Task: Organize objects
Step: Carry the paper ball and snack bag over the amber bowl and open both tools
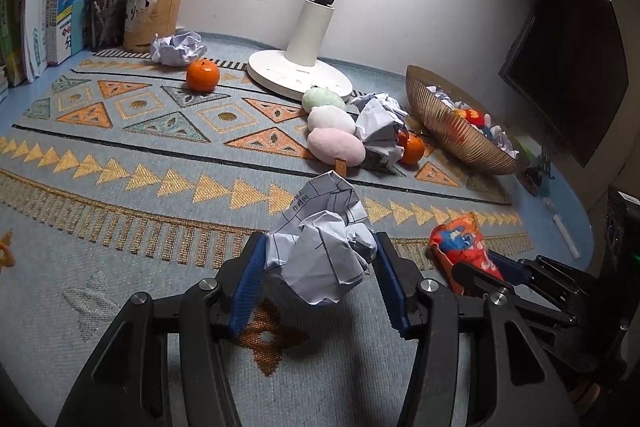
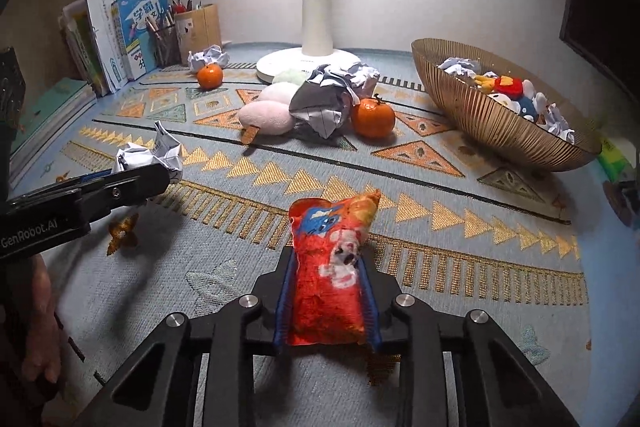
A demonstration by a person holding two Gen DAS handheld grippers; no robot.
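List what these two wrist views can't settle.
- Bowl contents: both views, the near wall hides all but the top layer.
- Green plush: right wrist view, mostly behind the crumpled paper.
- Lamp head: cut off by the top edge in both.
- Print on the red pouch: worn and unreadable, its sides covered by the right gripper.

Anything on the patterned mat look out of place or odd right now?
Yes: two crumpled white paper balls lie loose on the mat, one by the bamboo pen holder at, one against the pastel plush dumplings at. Two oranges also sit stray.
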